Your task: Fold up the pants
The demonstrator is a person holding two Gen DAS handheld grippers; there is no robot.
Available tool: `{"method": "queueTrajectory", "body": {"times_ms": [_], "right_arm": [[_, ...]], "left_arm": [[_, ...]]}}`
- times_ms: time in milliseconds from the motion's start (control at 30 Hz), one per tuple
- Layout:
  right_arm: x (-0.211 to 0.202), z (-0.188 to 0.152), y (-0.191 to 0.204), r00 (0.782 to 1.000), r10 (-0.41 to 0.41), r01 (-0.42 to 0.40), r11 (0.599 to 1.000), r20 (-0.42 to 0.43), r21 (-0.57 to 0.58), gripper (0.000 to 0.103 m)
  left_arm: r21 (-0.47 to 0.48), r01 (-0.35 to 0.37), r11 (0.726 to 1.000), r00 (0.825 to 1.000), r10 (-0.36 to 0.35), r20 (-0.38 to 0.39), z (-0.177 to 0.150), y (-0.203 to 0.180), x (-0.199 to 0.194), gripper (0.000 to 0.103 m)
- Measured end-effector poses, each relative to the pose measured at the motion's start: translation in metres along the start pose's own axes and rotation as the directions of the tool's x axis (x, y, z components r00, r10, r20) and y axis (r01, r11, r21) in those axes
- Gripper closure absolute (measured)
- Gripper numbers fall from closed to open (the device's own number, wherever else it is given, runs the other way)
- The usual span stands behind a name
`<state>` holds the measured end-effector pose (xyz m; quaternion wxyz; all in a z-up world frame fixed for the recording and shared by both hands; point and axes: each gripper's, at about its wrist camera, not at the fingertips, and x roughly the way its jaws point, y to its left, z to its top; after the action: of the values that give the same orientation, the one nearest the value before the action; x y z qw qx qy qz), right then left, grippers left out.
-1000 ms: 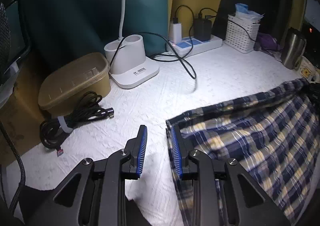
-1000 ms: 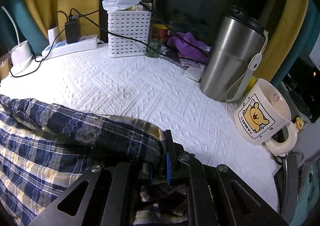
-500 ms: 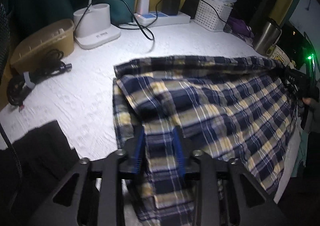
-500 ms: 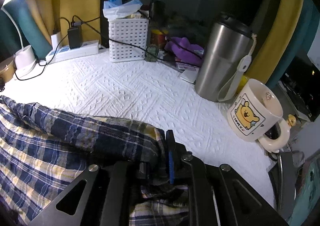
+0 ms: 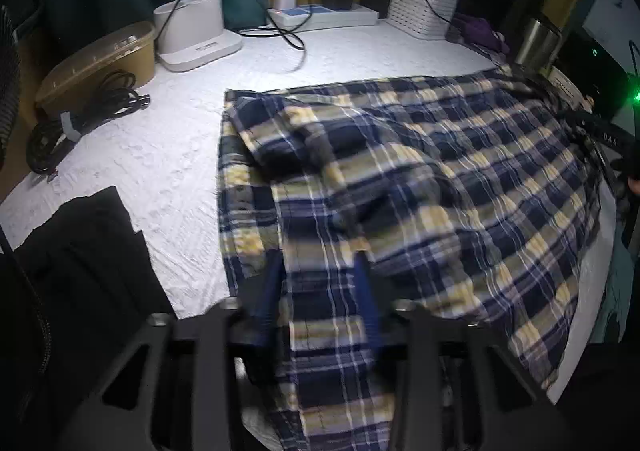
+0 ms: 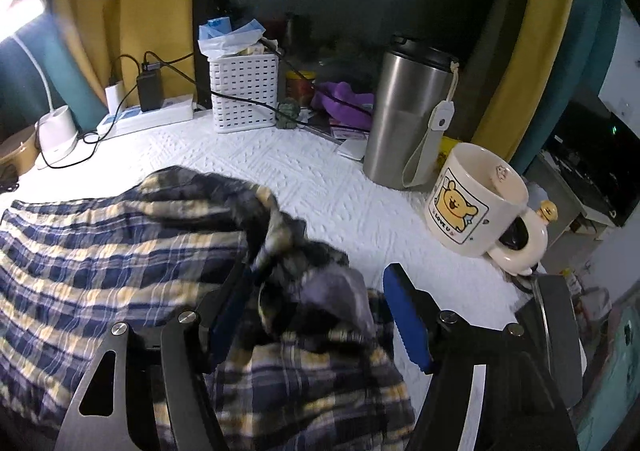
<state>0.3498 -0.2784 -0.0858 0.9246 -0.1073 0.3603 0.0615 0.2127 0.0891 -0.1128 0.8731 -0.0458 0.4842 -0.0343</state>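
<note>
Crumpled plaid pants drape quilted white cover.

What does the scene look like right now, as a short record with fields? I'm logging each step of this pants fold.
garment: plaid pants spread on the white table cover
left gripper: jaws closing, plaid cloth between them
right gripper: jaws opening, bunched cloth between them, right pad clear of it
near right gripper: bear mug, steel tumbler
back edge: white basket, power strip
</note>
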Motion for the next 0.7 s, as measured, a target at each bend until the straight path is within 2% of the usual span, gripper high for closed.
{"method": "queueTrajectory", "body": {"times_ms": [33, 100, 333, 467, 533, 700], "right_arm": [[-0.003, -0.002, 0.000, 1.000, 0.001, -0.001, 1.000, 0.003, 0.001, 0.033], [-0.010, -0.004, 0.000, 1.000, 0.004, -0.004, 1.000, 0.011, 0.005, 0.033], [-0.026, -0.014, 0.005, 1.000, 0.017, -0.017, 1.000, 0.024, -0.001, 0.033], [-0.027, -0.020, 0.014, 0.999, 0.037, -0.037, 0.999, 0.012, -0.015, 0.033], [-0.028, -0.023, 0.021, 0.999, 0.051, -0.051, 0.998, 0.002, -0.033, 0.033], [-0.028, -0.029, 0.027, 0.998, 0.062, -0.062, 0.997, -0.013, -0.040, 0.033]], "left_arm": [[-0.004, 0.001, 1.000, 1.000, -0.001, 0.004, -0.002, 0.000, -0.001, 0.092], [-0.025, 0.010, 1.000, 1.000, -0.010, 0.016, -0.005, 0.004, -0.004, 0.101], [-0.060, -0.025, 0.998, 0.995, 0.031, 0.091, -0.012, 0.008, -0.035, 0.102], [-0.088, -0.078, 0.993, 0.994, 0.084, 0.070, -0.018, 0.016, -0.028, 0.102], [-0.109, -0.079, 0.991, 0.996, 0.084, 0.038, -0.020, 0.022, -0.021, 0.101], [-0.164, -0.058, 0.985, 0.996, 0.068, 0.052, -0.019, 0.031, -0.033, 0.098]]}}
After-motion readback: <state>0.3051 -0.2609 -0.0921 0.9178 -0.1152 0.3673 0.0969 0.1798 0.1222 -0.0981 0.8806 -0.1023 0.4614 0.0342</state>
